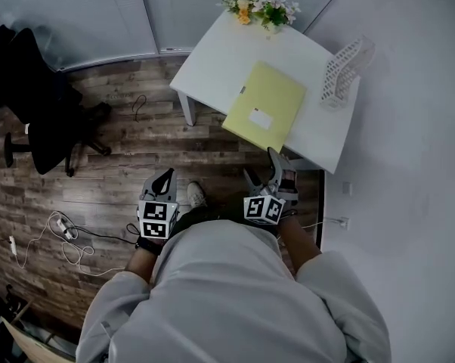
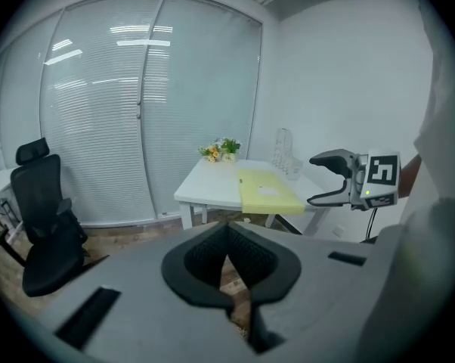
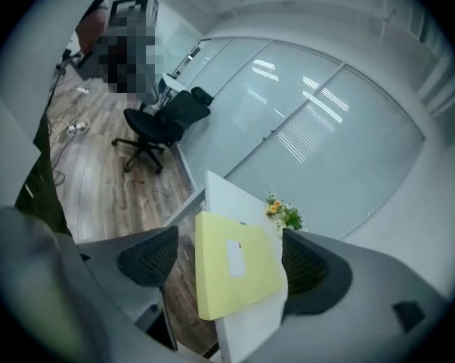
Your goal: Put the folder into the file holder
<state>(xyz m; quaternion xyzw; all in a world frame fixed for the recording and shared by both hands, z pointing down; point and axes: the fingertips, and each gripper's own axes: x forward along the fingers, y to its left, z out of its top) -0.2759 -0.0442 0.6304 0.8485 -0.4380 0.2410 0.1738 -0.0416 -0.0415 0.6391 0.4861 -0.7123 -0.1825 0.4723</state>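
Approach stage: folder [image 1: 265, 106] lies flat on the surface [image 1: 220, 51], overhanging its near edge; file holder [image 1: 345, 70] stands at the surface's right end. Right claw [image 1: 259, 165] gapes empty, left claw [image 1: 165, 175] is pinched together, both short of the surface. Next, likely: grip that overhang.

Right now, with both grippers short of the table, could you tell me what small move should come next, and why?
I'd probably bring the right gripper, jaws open and empty, forward to the folder: it lies flat, and its near corner overhangs the table, offering a grip.
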